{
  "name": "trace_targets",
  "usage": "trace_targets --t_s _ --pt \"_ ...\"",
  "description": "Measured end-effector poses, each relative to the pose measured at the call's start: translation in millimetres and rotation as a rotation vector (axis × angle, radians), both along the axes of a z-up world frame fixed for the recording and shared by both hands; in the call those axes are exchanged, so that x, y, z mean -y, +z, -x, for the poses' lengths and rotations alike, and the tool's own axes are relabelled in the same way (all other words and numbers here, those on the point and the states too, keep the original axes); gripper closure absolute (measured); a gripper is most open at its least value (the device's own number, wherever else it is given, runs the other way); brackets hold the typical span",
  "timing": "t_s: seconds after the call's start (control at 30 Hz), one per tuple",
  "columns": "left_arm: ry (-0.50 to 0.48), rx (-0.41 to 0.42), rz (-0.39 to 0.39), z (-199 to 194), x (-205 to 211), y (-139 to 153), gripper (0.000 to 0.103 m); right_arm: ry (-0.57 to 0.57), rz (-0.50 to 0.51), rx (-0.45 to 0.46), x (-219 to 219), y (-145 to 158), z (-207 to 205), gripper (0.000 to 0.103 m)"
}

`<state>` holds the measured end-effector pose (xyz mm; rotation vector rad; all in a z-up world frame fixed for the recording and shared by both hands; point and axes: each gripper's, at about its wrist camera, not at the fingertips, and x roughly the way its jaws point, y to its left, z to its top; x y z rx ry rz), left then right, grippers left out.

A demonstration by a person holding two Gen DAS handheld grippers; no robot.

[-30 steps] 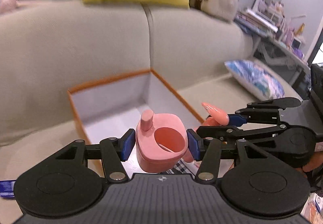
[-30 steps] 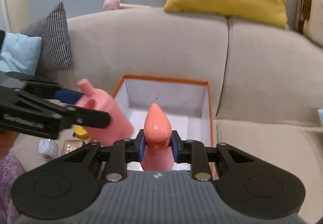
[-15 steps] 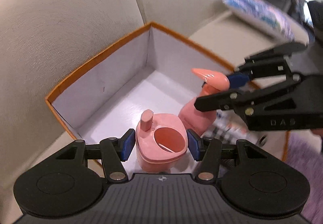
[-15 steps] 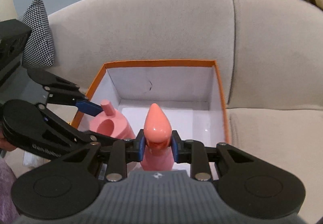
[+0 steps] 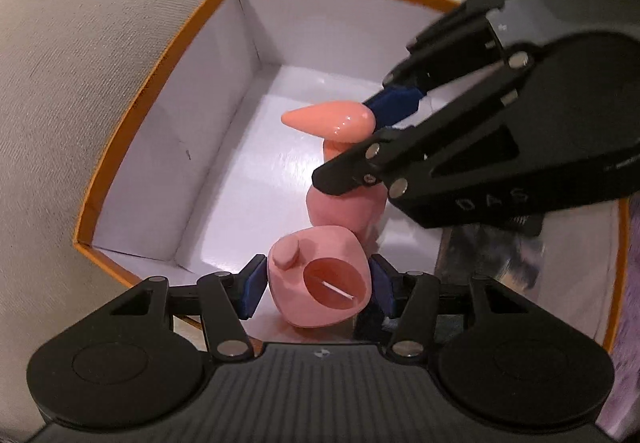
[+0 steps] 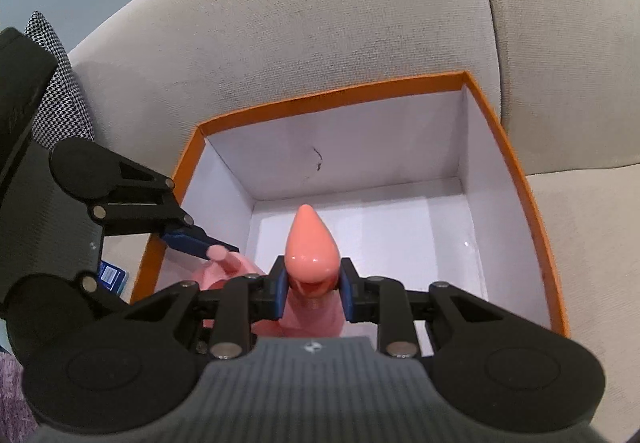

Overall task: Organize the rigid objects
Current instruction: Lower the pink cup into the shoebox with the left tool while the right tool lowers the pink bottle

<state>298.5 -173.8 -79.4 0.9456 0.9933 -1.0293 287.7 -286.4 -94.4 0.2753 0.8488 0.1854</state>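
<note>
An orange-rimmed white box [image 5: 152, 83] [image 6: 516, 163] stands on a beige sofa. My left gripper [image 5: 316, 285] is shut on a pink cup-like piece with a small knob [image 5: 320, 279], held low inside the box near its front wall. My right gripper [image 6: 312, 293] is shut on a pink bottle-like piece with a pointed coral tip [image 6: 312, 243], also lowered into the box. In the left wrist view the pointed piece [image 5: 332, 119] and the right gripper [image 5: 400, 131] sit just behind the cup piece. In the right wrist view the cup piece [image 6: 224, 267] shows at the left.
The sofa backrest [image 6: 320, 23] rises right behind the box. A houndstooth cushion [image 6: 56, 95] lies at the left. A small blue packet [image 6: 110, 275] lies outside the box's left wall. A purple rug [image 5: 628, 323] shows at the right.
Both grippers have tilted down and moved forward, lowering the two pink pieces from above the rim into the box. The two pieces are now closer together.
</note>
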Motion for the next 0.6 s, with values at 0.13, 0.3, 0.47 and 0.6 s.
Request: trace_targets --t_s 0.13,0.3,0.47,0.6 --pt "-0.010 -0.008 0.005 -3.9 -4.6 6.7 0.037 0.012 0.008 -0.010 -3.6 -2.4 -3.4 0.076" --pt "0.020 -0.013 0.040 -3.3 -9.9 12.7 0.036 0.013 0.015 -0.008 -5.1 -4.9 -4.0 0.076" --pt "-0.052 0.000 0.030 2.9 -9.1 13.9 0.046 0.054 0.043 -0.005 -11.6 -4.0 -5.5 0.075" --pt "-0.178 0.003 -0.011 6.7 -6.8 15.5 0.046 0.085 0.072 0.015 -16.6 2.8 -3.7 0.076"
